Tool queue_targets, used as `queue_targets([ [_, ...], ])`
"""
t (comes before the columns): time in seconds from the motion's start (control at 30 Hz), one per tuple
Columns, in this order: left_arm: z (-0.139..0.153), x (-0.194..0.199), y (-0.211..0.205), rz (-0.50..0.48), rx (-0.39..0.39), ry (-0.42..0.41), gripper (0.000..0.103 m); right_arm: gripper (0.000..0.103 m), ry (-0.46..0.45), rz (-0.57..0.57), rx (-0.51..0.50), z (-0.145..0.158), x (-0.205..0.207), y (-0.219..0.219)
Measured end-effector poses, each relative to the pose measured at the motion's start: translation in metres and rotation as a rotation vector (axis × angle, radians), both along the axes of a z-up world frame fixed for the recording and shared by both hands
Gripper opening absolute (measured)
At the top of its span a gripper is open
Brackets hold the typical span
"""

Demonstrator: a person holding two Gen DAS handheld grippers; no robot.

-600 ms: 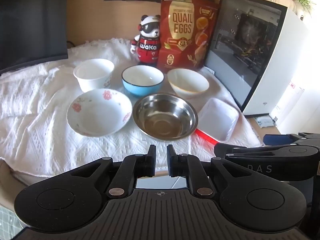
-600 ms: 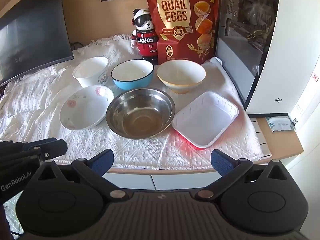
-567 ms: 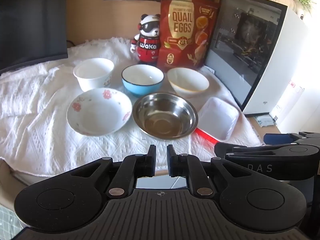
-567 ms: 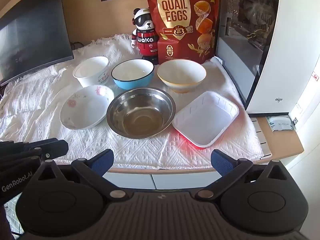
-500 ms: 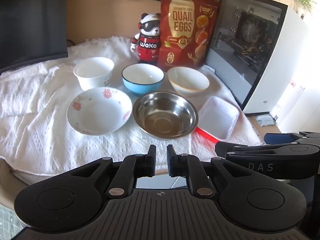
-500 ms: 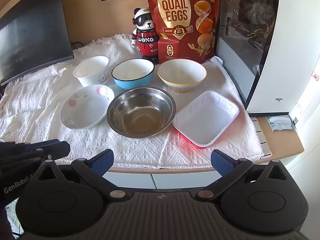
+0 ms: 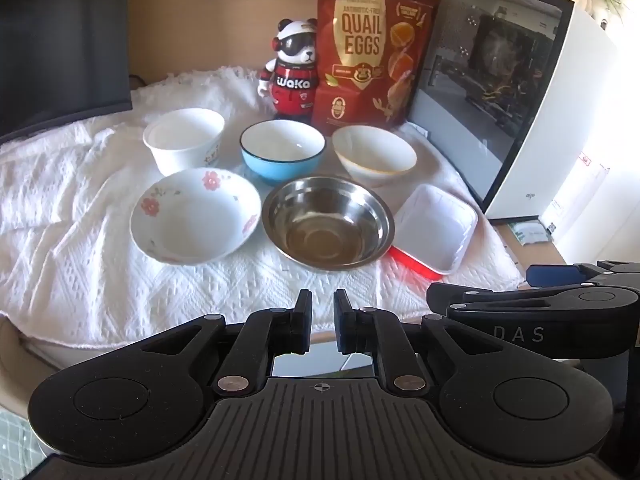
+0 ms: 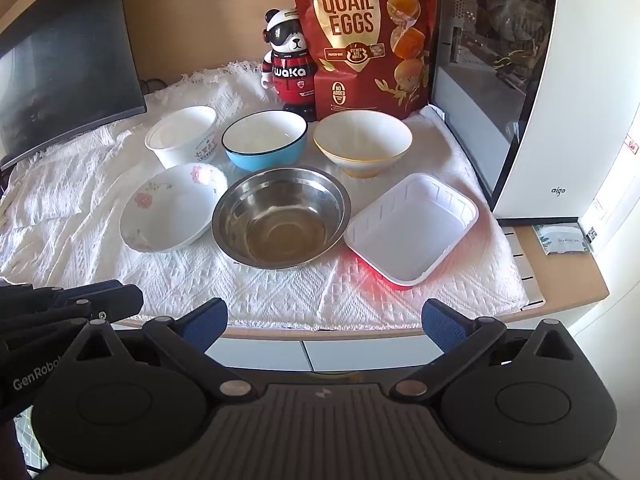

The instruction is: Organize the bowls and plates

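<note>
Both grippers hovered at near edge of table, off the white cloth (image 8: pixel 80 216), nothing touched.

L to R, back row: white paper cup-bowl (image 8: pixel 182 136) w/ printed characters on its side; blue bowl (image 8: pixel 265 145), white inside, dark rim; cream bowl (image 8: pixel 362 142) w/ yellow rim line. Blue bowl sat between the other two, small gaps each side.

L to R, front row: floral bowl (image 8: pixel 172 208) (pink flowers, white inside), tilted, its far edge near the cup-bowl; steel bowl (image 8: pixel 280 216), rim just beside floral bowl, whether touching – cannot tell; white foam tray (image 8: pixel 412 228), red underneath, set at an angle, corner close to steel bowl. All empty, upright except the tilted one.

Behind the dishes, L to R: dark monitor (image 8: pixel 60 72); panda figure (image 8: pixel 288 68) marked "waka"; red QUAIL EGGS bag (image 8: pixel 360 40); white PC case (image 8: pixel 560 80) w/ glass side at R edge of cloth.

Left gripper (image 7: pixel 320 320): jaws closed, only a thin slit between the pads, nothing in it. Sat below the gap between floral and steel bowls in its own view.

Right gripper (image 8: pixel 324 322): jaws spread wide, blue pads far apart, nothing between them. Steel bowl and tray lay ahead of it, well apart from fingertips.
</note>
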State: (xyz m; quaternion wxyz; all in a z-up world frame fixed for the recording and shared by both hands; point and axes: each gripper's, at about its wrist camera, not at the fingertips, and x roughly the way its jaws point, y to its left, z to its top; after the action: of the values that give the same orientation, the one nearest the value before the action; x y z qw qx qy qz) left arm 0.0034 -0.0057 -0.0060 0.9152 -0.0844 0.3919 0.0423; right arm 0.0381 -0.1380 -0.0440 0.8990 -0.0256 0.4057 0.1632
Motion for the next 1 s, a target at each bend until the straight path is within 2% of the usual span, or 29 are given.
queue_targets([
  [1.0,-0.0019,-0.0021,-0.0051,0.0,-0.006,0.025,0.013,0.103,0.026,0.005,0.005,-0.0041,-0.0013,-0.0005],
])
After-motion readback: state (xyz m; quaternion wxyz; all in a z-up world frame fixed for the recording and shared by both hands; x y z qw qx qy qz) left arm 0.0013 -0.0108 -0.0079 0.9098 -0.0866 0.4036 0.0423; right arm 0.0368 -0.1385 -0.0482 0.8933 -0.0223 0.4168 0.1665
